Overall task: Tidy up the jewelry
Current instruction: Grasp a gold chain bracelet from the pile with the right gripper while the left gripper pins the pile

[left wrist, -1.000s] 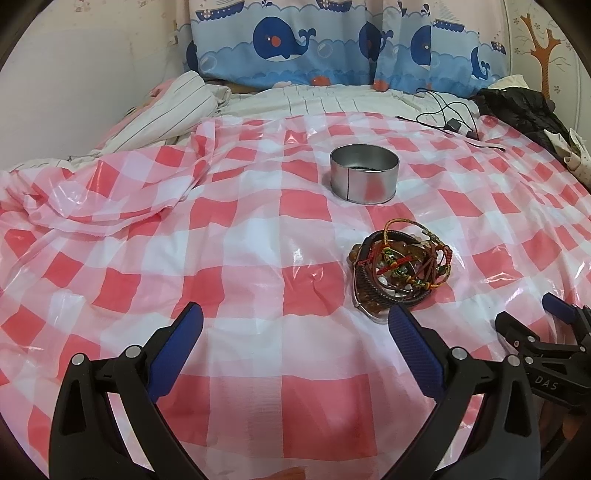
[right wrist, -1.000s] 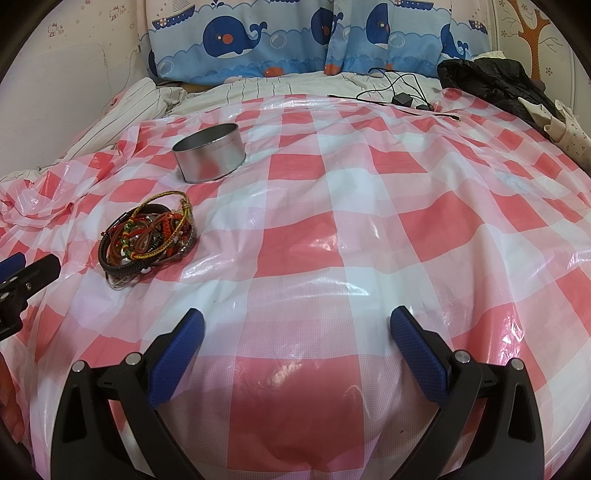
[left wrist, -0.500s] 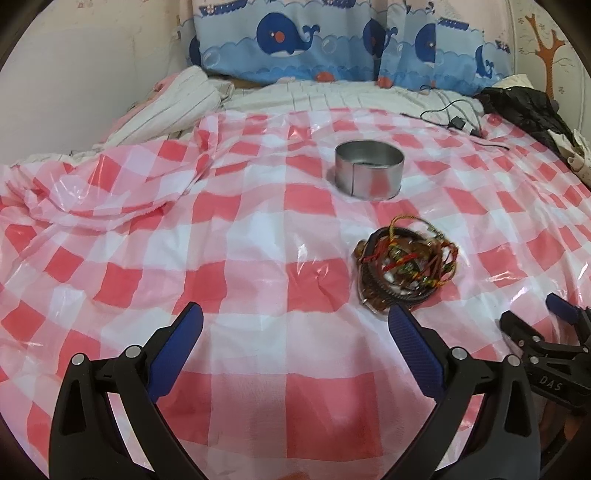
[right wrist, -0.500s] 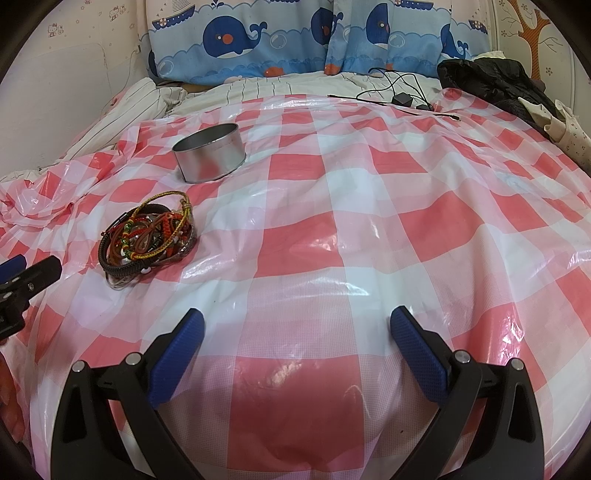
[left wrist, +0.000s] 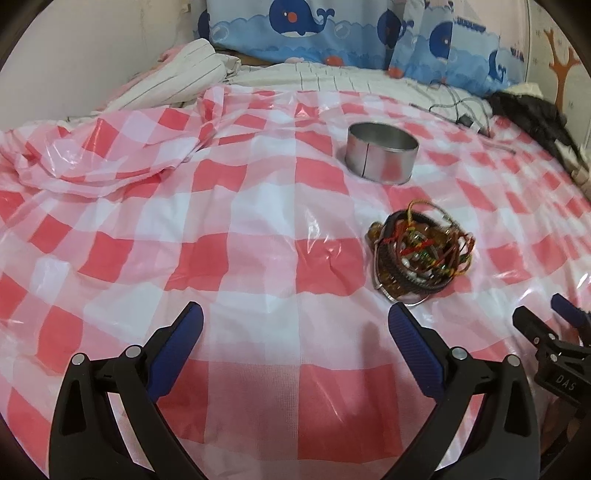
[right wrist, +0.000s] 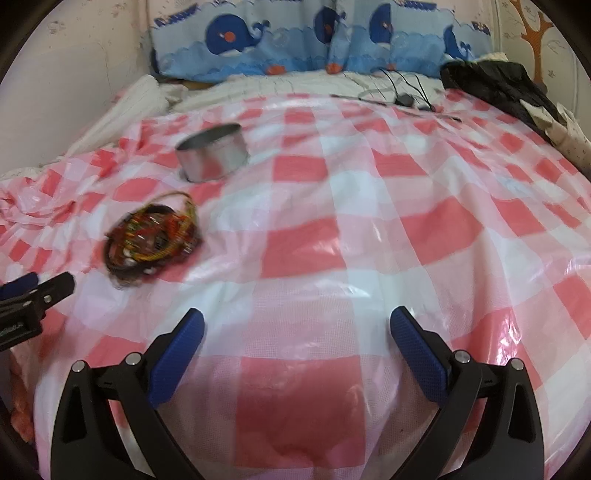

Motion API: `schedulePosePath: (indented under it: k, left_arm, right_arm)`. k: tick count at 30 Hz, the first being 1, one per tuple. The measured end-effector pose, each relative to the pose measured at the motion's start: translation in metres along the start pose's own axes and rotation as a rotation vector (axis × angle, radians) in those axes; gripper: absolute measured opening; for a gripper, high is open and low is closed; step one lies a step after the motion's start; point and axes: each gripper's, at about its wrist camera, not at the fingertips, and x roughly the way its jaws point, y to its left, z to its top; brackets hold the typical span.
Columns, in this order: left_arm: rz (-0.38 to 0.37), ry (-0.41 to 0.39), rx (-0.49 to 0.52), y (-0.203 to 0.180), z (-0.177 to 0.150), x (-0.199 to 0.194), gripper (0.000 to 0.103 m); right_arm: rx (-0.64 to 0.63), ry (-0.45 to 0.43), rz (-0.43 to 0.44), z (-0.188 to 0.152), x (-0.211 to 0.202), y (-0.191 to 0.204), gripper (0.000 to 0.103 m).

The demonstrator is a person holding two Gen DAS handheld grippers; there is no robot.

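Note:
A tangled heap of bracelets (left wrist: 419, 254) in black, brown, red and gold cord lies on the red-and-white checked plastic sheet (left wrist: 258, 206). Just beyond the heap stands a round, open metal tin (left wrist: 382, 152). My left gripper (left wrist: 295, 328) hangs open just short of the heap and a little left of it, holding nothing. In the right wrist view the heap of bracelets (right wrist: 151, 238) is blurred at the left, with the tin (right wrist: 212, 152) behind it. My right gripper (right wrist: 295, 332) is open over bare sheet, to the right of the heap, empty.
The sheet covers a bed; it is bunched in folds at the left (left wrist: 92, 155). Whale-print pillows (left wrist: 332, 29) line the back wall. A black cable with a plug (right wrist: 404, 98) and a dark garment (right wrist: 506, 88) lie at the far right.
Both cameras have moved. The left gripper has swung left and closer to the sheet; the right view now shows the heap and tin further right and blurred. The bracelets and tin stay in place.

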Motion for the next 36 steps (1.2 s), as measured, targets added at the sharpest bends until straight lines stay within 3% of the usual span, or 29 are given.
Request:
schedulePosePath:
  k: [6, 10, 14, 21, 24, 25, 26, 32, 36]
  left_arm:
    - [-0.086, -0.031, 0.033, -0.005, 0.005, -0.001, 0.097]
    - [-0.053, -0.054, 0.085, -0.014, 0.008, -0.001, 0.097]
    - [-0.044, -0.044, 0.104, -0.020, 0.008, 0.000, 0.097]
    - [-0.044, -0.037, 0.130, -0.024, 0.007, 0.000, 0.097]
    - [-0.043, -0.039, 0.136, -0.025, 0.008, 0.000, 0.097]
    - [-0.043, -0.039, 0.136, -0.025, 0.008, 0.000, 0.097]
    - [-0.045, -0.040, 0.134, -0.025, 0.008, 0.000, 0.097]
    - [-0.111, -0.043, 0.126, -0.026, 0.016, 0.002, 0.097]
    - [-0.143, -0.068, 0.173, -0.033, 0.033, 0.006, 0.097]
  right_arm:
    - [-0.093, -0.049, 0.103, 0.031, 0.000, 0.020, 0.097]
    - [-0.137, -0.031, 0.174, 0.054, 0.019, 0.030, 0.096]
    - [-0.175, 0.009, 0.222, 0.073, 0.041, 0.040, 0.076]
    - [-0.218, 0.126, 0.304, 0.090, 0.086, 0.055, 0.059]
    - [-0.188, 0.171, 0.407, 0.092, 0.097, 0.054, 0.037]
    - [-0.182, 0.177, 0.418, 0.093, 0.097, 0.054, 0.020]
    - [-0.180, 0.170, 0.414, 0.092, 0.094, 0.053, 0.009]
    - [-0.134, 0.135, 0.433, 0.089, 0.061, 0.037, 0.008]
    - [-0.096, 0.102, 0.374, 0.083, 0.040, 0.016, 0.008]
